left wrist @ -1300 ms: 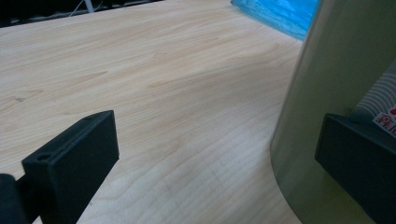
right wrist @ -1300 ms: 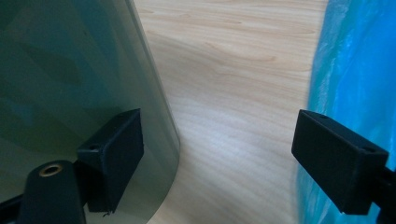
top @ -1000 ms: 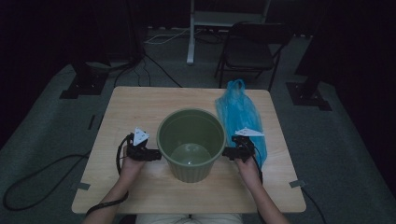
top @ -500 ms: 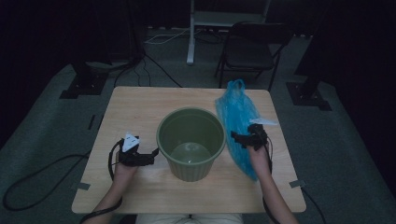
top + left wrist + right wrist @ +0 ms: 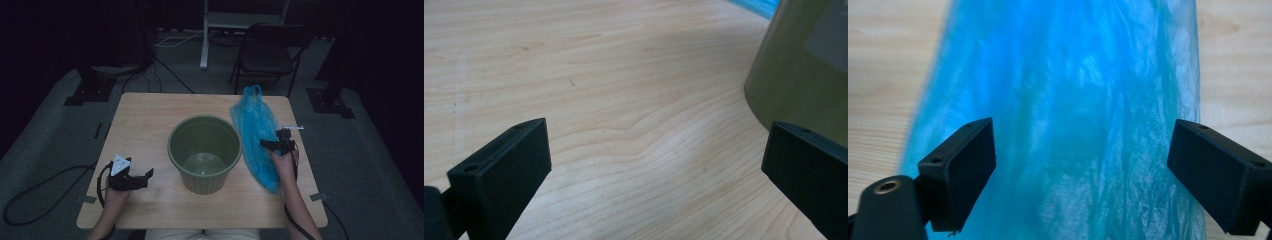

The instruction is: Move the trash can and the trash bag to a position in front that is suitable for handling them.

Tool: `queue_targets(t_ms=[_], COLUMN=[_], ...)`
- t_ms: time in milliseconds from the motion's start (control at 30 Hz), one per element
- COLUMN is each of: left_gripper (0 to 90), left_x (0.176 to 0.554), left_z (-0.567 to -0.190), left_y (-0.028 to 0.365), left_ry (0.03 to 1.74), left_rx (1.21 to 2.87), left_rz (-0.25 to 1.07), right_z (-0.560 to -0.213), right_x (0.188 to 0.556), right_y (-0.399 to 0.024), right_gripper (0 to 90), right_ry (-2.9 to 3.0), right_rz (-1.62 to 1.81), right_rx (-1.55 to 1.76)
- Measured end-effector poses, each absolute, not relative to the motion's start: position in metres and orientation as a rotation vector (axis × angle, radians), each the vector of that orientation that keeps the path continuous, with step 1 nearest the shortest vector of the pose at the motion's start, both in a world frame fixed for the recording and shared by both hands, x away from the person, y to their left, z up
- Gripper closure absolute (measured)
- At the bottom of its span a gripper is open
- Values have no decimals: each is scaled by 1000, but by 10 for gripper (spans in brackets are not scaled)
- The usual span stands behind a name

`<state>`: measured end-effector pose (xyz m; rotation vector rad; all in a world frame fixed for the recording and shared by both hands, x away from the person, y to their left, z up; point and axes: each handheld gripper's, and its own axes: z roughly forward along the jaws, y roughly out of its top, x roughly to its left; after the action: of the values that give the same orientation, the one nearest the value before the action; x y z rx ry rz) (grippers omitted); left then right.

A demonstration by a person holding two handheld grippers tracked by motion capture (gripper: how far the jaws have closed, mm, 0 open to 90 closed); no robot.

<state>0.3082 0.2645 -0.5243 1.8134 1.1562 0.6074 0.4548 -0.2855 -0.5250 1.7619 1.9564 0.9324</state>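
Note:
An olive-green bucket (image 5: 204, 152) stands upright in the middle of the wooden table (image 5: 150, 120); its wall (image 5: 794, 75) rises at the right of the left gripper view. A crumpled blue plastic bag (image 5: 254, 130) lies flat to the bucket's right. My left gripper (image 5: 148, 176) rests low near the table's front left, open, jaws toward the bucket with bare wood between them (image 5: 656, 165). My right gripper (image 5: 264, 144) hovers over the bag, its jaws just opened wider. The blue bag (image 5: 1068, 100) spans the gap under the right gripper (image 5: 1083, 170), the pads clear of it.
A folding chair (image 5: 270, 55) and a white stand (image 5: 205, 40) are behind the table's far edge. Black stand feet (image 5: 85, 92) and cables (image 5: 45, 195) lie on the grey floor at left. Bare tabletop stretches left of and behind the bucket.
Both grippers left the bucket's sides. The left one drew back toward the table's front left. The right one swung outward and farther away, over the blue bag.

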Motion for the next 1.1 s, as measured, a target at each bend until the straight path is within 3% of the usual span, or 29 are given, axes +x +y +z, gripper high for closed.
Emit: queue_targets(t_ms=[267,300,333,367,433,467,500,533,600,833,1100], left_gripper=[1,1,1,1,1,1,1,1,1,1,1], left_x=[309,309,309,309,308,306,305,305,303,296,287], left_z=[-527,-528,-528,-528,-527,-526,-526,-526,-526,-527,-531], left_y=[261,261,261,261,261,260,259,259,257,255,257], left_ry=[1150,1155,1155,1153,1152,1146,1153,1153,1154,1111,1115], left_rx=[1816,1815,1815,1816,1822,1823,1815,1815,1808,1870,1837], left_rz=[587,583,583,577,571,581,591,591,583,574,584], right_z=[-540,-541,-541,-541,-539,-538,-538,-538,-536,-532,-527], right_x=[452,445,445,442,437,431,429,429,423,393,328], right_y=[-281,-276,-276,-276,-275,-273,-272,-272,-271,-279,-290], right_gripper=[146,259,259,331,525,695,785,785,876,890,857], right_ry=[1946,1948,1948,1946,1964,1984,1997,1997,2029,2134,2146], right_rz=[803,764,764,773,789,803,809,809,807,948,1018], right_rx=[1736,1664,1664,1655,1631,1607,1590,1590,1585,1603,1597])
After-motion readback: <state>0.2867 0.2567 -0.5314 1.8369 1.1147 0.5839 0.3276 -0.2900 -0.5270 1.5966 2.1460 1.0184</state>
